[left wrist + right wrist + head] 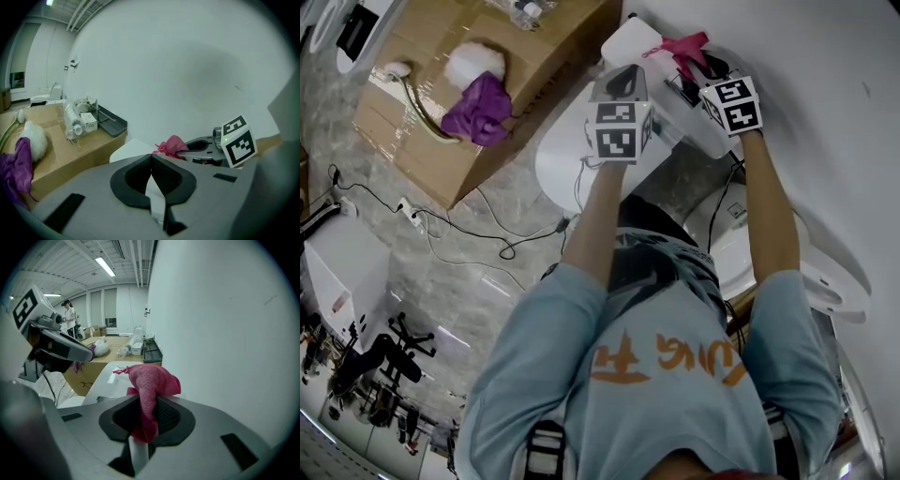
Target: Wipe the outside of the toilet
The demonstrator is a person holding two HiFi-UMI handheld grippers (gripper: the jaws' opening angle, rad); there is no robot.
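Firmly, the right gripper has its fingers clamped on a pink cloth, held over the tank end of the white toilet, near the wall. Just beside it, the left gripper has its fingers pressed together, with nothing between them.

Light-blue short-sleeved shirt with orange print; grey left gripper and right gripper, black pads, white cubes with black square markers.

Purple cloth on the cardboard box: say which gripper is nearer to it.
Left. The left gripper hangs right of the crumpled purple cloth in the head view; the right gripper, shut on a pink cloth, is farther right.
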